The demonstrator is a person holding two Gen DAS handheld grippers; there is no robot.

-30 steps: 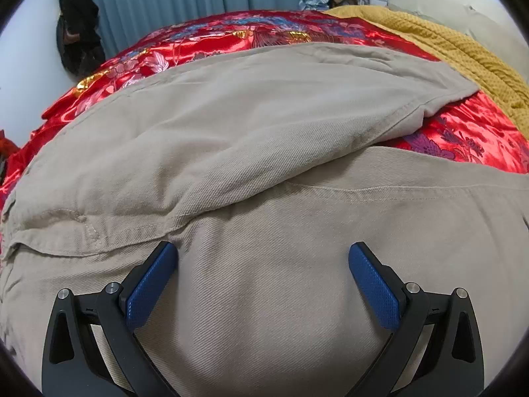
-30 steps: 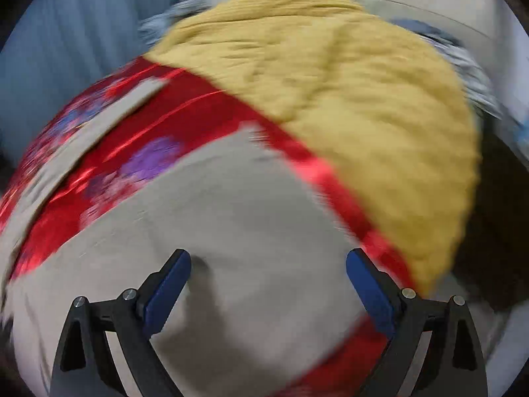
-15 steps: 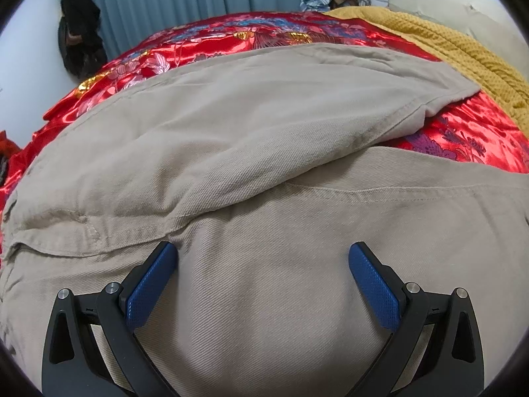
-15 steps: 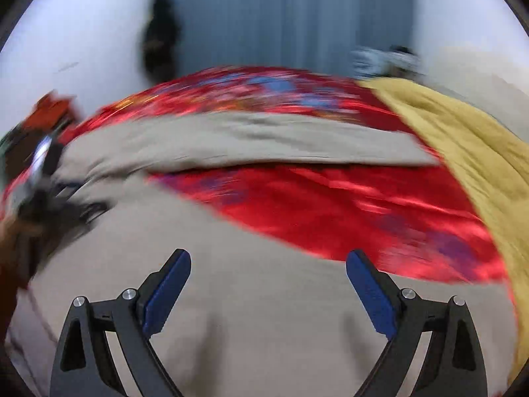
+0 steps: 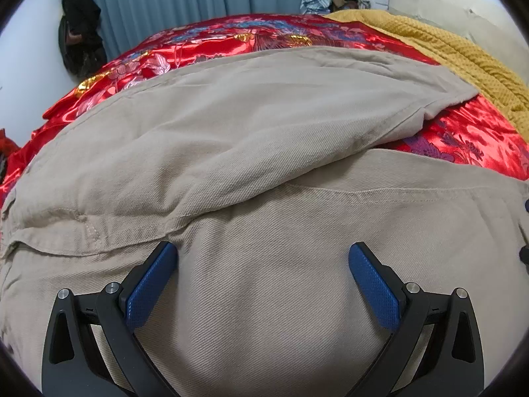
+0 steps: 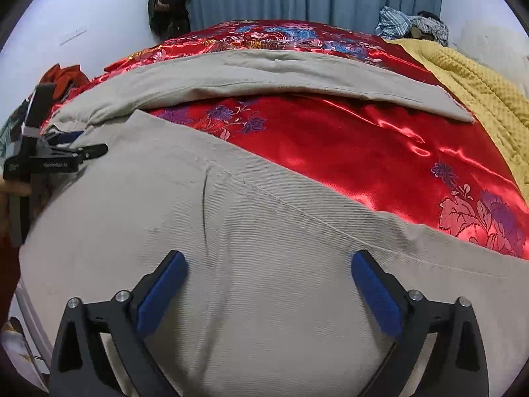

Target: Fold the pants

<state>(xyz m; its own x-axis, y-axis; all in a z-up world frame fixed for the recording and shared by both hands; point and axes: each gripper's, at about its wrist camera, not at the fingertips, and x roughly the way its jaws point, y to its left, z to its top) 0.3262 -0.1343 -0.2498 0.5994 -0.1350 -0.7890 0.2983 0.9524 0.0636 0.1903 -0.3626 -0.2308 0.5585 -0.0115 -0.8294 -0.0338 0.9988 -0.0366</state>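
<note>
1. The beige pants (image 5: pixel 264 152) lie spread over a red satin bedspread (image 6: pixel 363 152), both legs running toward the mustard knit blanket (image 6: pixel 479 92).
2. The left gripper (image 5: pixel 263 264) hovers low over the seat area, its blue pads (image 5: pixel 150 284) wide apart, holding nothing.
3. The right gripper (image 6: pixel 267 274) stands open over the nearer leg, empty.
4. In the right wrist view, white lettering shows on the left gripper's body, too blurred to read.

Pants (image 5: pixel 264 172) lie on the bedspread (image 5: pixel 231 36), blanket (image 5: pixel 463 56) to their right.
</note>
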